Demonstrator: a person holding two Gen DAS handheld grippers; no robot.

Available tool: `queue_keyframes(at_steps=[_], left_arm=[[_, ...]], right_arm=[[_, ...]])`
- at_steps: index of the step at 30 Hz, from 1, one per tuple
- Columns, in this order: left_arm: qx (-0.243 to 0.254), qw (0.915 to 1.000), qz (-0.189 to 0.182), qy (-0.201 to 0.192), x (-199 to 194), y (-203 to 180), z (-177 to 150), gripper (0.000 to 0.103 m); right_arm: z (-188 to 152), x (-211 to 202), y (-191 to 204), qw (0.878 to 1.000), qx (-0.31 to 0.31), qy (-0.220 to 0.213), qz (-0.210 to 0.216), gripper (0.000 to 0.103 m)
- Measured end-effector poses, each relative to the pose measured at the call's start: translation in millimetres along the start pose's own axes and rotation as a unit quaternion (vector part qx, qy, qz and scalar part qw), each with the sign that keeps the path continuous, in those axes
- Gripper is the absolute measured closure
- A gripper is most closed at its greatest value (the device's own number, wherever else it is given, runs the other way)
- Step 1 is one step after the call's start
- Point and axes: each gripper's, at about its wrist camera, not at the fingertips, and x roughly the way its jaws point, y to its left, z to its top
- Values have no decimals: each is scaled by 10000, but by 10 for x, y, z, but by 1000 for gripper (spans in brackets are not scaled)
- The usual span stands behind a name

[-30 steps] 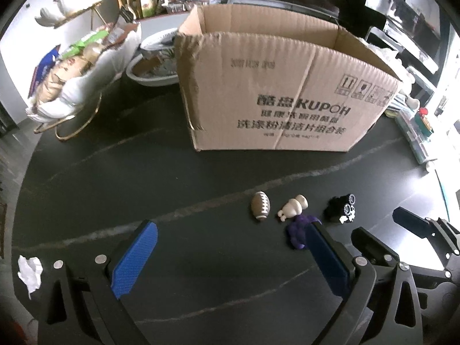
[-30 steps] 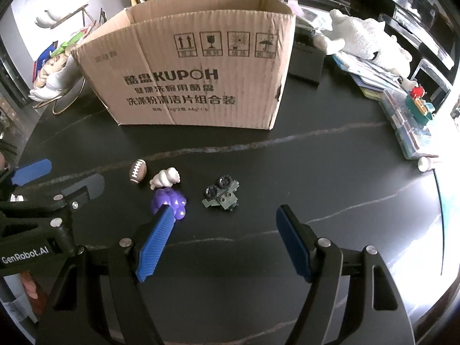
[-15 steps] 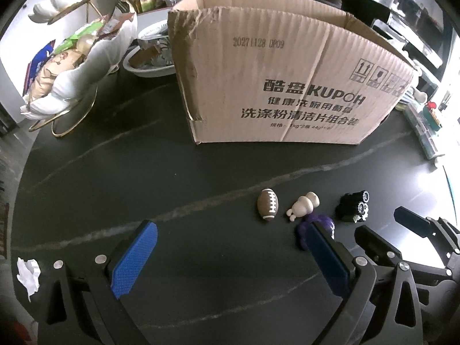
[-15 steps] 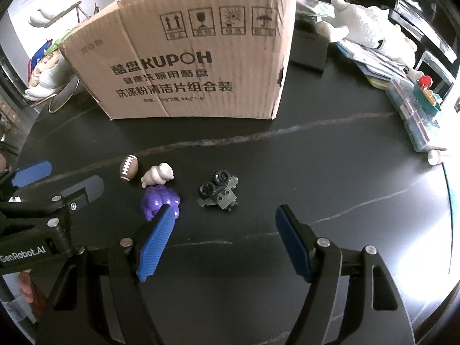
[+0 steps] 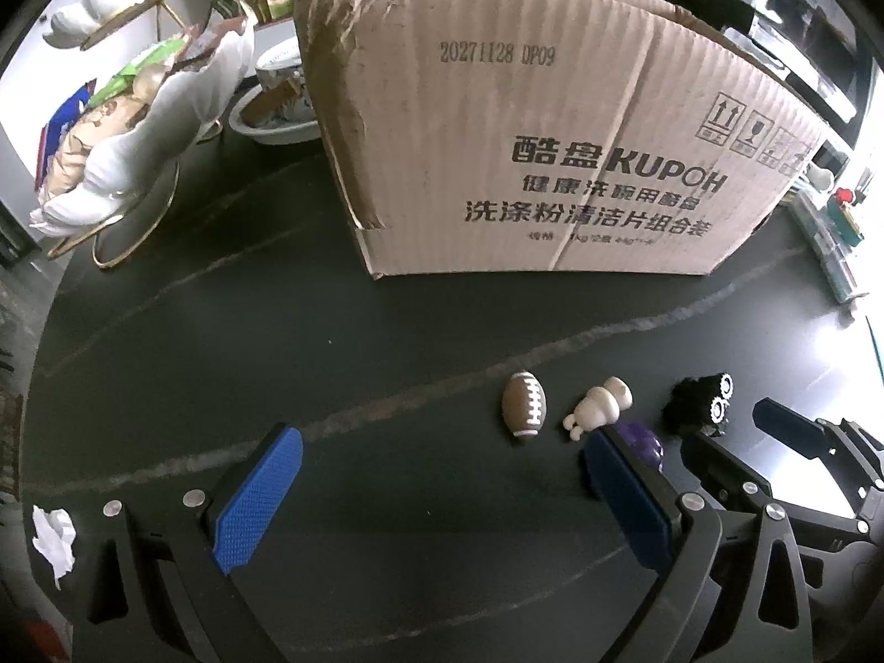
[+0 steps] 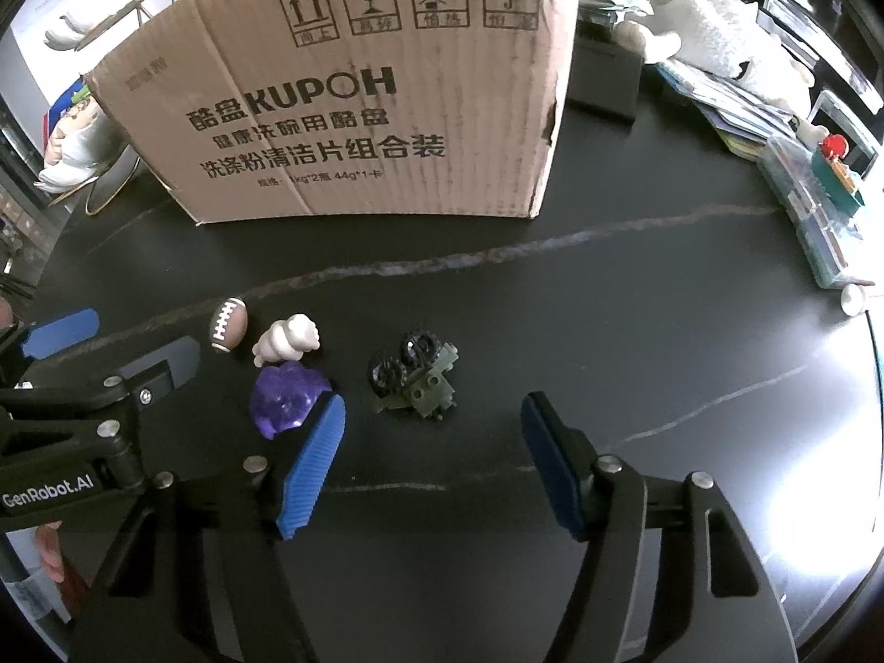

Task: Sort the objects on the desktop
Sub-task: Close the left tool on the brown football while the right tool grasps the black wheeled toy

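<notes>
While both grippers hang low over the dark, pale-veined tabletop (image 6: 635, 298), neither one is holding anything. On the left gripper (image 5: 442, 489) the blue-padded fingers (image 5: 257, 497) stand wide apart, with only bare table between them. The right gripper (image 6: 433, 456) is spread just as wide, its jaws empty too.

Four small toys lie in a loose row on the table, in front of the big cardboard box (image 6: 353, 94) printed KUPOH. Farthest left is a brown toy football (image 6: 228, 324) with white laces. Just beside it lies a cream-white ribbed figurine (image 6: 287, 338) on its side. A purple lumpy toy (image 6: 284, 403) sits just in front of the figurine, close enough that I cannot tell whether they touch; the tip of the right gripper's left finger overlaps its edge in the right wrist view. A little apart to the right is a dark green brick-built vehicle (image 6: 417, 378), tipped over with its black wheels up, and it lies ahead of the gap between the right gripper's fingers.

From the left wrist camera the same row sits toward the right: football (image 5: 524, 403), figurine (image 5: 599, 411), purple toy (image 5: 641, 438) half hidden behind the gripper's right finger, and the vehicle (image 5: 699, 406) beyond.

Off to the left stands a white shell-shaped tray on a gold wire stand (image 5: 138, 149), filled with snack packets. A crumpled white paper scrap (image 5: 52, 538) lies at the near left edge. To the right are a white plush toy (image 6: 713, 27) and clear plastic organiser boxes (image 6: 812, 221).
</notes>
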Motion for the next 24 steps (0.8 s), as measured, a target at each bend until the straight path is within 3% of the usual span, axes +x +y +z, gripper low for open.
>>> queue_keyframes(at_steps=[11,15,24], left_arm=[[112,9999,-67,101,147,-49,60,10],[162,9997,-117,151,216,-70,78,18],[454,9984,-117,307,333,-209,35,58]], right_arm=[[34,155,-38,10000,-17,58,-46,46],[50,187,-24,9999,-90,24,-123,46],[25,231,88,9988,-337,-84,-331,50]])
